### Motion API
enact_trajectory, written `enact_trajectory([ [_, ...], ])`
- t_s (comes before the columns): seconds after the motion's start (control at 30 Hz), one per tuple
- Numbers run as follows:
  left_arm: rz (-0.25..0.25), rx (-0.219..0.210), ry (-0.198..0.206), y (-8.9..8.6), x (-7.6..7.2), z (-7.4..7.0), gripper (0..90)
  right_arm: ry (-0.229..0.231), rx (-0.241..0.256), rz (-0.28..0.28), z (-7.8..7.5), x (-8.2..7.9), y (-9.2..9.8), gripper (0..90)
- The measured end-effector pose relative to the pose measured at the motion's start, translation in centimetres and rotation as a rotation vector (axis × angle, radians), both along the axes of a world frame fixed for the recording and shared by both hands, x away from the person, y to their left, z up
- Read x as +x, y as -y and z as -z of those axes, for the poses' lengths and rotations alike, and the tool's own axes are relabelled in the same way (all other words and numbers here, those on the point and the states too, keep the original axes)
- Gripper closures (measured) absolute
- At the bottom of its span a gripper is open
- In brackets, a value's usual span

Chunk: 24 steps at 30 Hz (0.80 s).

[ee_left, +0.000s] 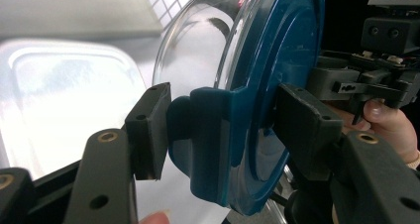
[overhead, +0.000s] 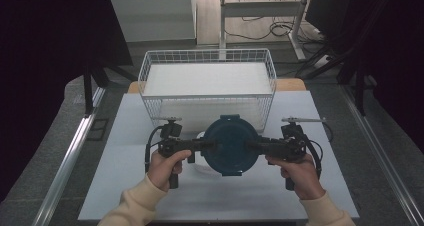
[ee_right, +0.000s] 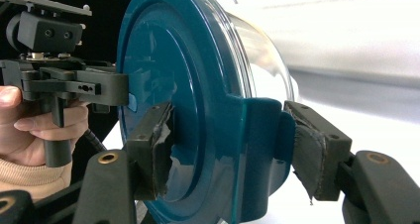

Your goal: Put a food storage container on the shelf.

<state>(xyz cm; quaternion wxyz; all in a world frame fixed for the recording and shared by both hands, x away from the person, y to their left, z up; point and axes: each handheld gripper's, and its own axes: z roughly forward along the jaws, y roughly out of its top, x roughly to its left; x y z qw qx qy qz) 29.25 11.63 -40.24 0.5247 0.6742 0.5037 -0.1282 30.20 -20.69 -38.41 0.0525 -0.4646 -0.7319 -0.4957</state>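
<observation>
The lidded container (overhead: 231, 145) sits between the two claws, blue lid up, just this side of the wire basket (overhead: 207, 86) and over the middle of the worktop (overhead: 125, 136). The left claw (overhead: 212, 146) is clamped on the lid's left latch tab; the left gripper view shows its pads either side of that tab (ee_left: 203, 135). The right claw (overhead: 250, 146) grips the opposite tab (ee_right: 257, 149) — so both hands share the load evenly, neither nearer. What matters next, I judge, is that the basket lies straight ahead beyond the container — a lift over its near rim, kept level, would carry it in.
</observation>
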Motion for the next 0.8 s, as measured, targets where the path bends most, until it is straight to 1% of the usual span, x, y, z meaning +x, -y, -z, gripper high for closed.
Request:
enact_trajectory([
  [0.07,-0.002,0.008,0.008,-0.2,0.2,-0.5,41.2,0.005,-0.003,-0.009,-0.6,0.5,-0.3,38.1],
  [0.13,-0.007,0.013,0.011,-0.4,0.3,-0.8,41.2,-0.003,0.0,-0.013,-0.7,0.7,-0.4,38.1],
  [0.33,-0.012,0.014,0.01,-0.7,0.7,-1.1,41.2,-0.003,0.005,-0.016,-1.1,1.3,-0.8,38.1],
  [0.5,-0.017,0.02,0.03,-1.1,1.0,-1.9,41.2,0.003,0.004,-0.021,-1.7,1.7,-1.2,38.1],
  [0.6,-0.02,0.023,0.034,-1.3,1.2,-2.2,41.2,0.005,0.006,-0.022,-2.0,1.9,-1.4,38.1],
  [0.63,-0.02,0.024,0.031,-1.5,1.3,-2.4,41.2,-0.001,0.005,-0.026,-2.2,2.2,-1.6,38.2],
  [0.67,-0.02,0.024,0.031,-1.5,1.3,-2.4,41.2,-0.001,0.005,-0.026,-2.2,2.2,-1.6,38.2],
  [0.8,-0.022,0.014,0.02,-1.8,1.9,-2.7,41.2,-0.004,-0.002,-0.031,-2.8,2.9,-2.0,38.2],
])
